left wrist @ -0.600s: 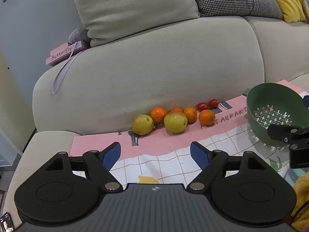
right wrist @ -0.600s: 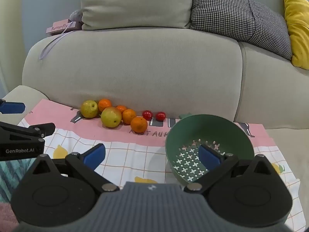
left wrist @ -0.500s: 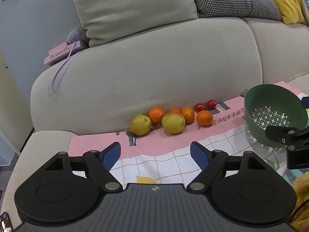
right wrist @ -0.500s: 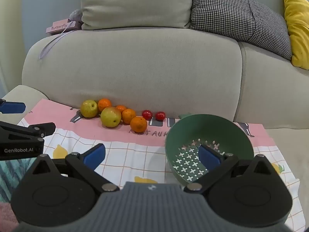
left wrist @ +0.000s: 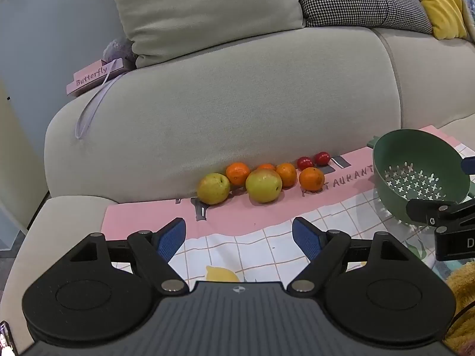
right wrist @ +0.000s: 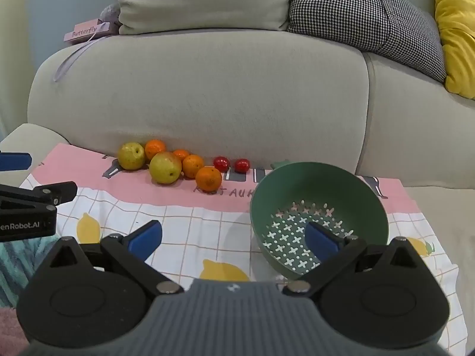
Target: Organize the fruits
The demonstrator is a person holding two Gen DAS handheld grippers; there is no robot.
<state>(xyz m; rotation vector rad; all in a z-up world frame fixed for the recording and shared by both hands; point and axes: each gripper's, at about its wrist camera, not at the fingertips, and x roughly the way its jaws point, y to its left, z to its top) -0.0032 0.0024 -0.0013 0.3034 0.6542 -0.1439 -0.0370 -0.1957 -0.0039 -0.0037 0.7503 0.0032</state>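
Note:
Fruit lies in a row against the sofa back on a pink and checked cloth (left wrist: 237, 249): two yellow-green pears (left wrist: 263, 185) (right wrist: 165, 167), several oranges (left wrist: 311, 179) (right wrist: 208, 178) and two small red fruits (left wrist: 322, 158) (right wrist: 221, 163). An empty green colander (left wrist: 415, 175) (right wrist: 319, 216) stands to their right. My left gripper (left wrist: 239, 238) is open and empty, short of the pears. My right gripper (right wrist: 234, 238) is open and empty, its right finger in front of the colander.
A beige cushion (right wrist: 204, 0), a houndstooth cushion (right wrist: 365, 12) and a yellow cushion (right wrist: 457, 29) sit on the sofa back. A pink "Butterfly" box (left wrist: 92, 75) with a ribbon rests at its left end. A teal blanket (right wrist: 17, 255) lies at the left.
The left wrist view has shifted a little; the fruit and colander sit slightly further left and higher in it. The right gripper has hardly moved. Both stay open.

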